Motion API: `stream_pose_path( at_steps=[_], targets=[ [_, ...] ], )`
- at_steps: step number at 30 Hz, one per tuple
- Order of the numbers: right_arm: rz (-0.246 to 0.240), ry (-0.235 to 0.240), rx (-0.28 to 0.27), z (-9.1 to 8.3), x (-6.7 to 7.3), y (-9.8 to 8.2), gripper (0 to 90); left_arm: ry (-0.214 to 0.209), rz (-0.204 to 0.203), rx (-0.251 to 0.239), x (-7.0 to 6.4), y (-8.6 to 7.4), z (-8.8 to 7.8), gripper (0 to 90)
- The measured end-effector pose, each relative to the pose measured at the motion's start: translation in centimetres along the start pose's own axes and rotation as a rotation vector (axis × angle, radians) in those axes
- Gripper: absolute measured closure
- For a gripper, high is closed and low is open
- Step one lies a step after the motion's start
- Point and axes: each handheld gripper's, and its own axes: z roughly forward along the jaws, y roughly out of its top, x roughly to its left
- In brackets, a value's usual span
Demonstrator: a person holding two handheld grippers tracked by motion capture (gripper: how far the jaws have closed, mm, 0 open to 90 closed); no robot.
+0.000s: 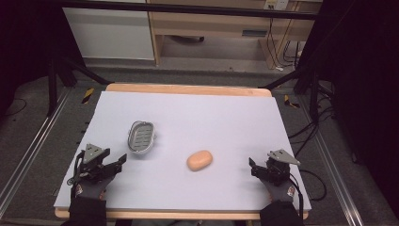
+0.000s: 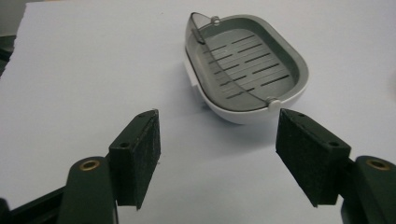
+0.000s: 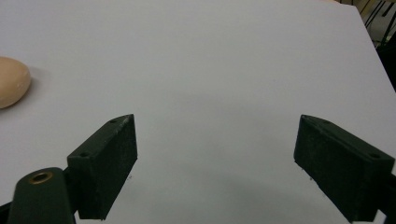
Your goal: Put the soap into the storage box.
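White desk (image 1: pixel 197 113) surface: I am holding both claws wide, left claw (image 2: pixel 217 154) facing the soap dish (image 2: pixel 247 70); soap bar (image 1: pixel 199 160) likely slippery, so I am planning to grip its long sides.

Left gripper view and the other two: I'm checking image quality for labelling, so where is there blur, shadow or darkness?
Left gripper view: the grey slotted plastic soap dish is fairly sharp and casts a soft shadow at its left, while the left tool's pads look slightly soft. Right gripper view: the peach oval soap bar is cut by the left edge. High view: the lilac table mat is evenly lit, the surroundings dark.
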Motion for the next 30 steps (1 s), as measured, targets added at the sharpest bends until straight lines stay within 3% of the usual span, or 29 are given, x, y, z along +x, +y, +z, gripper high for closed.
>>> stream_pose_path(
  at_steps=[5,14,19,30],
  targets=[
    [0.020,0.039,0.012,-0.1,0.0,-0.1,15.0,-0.014,0.025,-0.006,-1.0,0.2,-0.1,30.3],
    [0.020,0.036,0.017,-0.2,0.1,-0.1,13.6,-0.046,0.044,0.015,-2.3,0.3,0.2,29.8],
    [0.021,0.026,0.009,-0.2,0.0,-0.1,13.1,-0.077,0.094,0.028,-3.7,0.6,0.5,29.6],
    [0.012,0.019,0.012,-0.3,0.3,0.0,11.5,-0.130,0.153,0.052,-5.8,1.0,0.7,29.3]
  ],
)
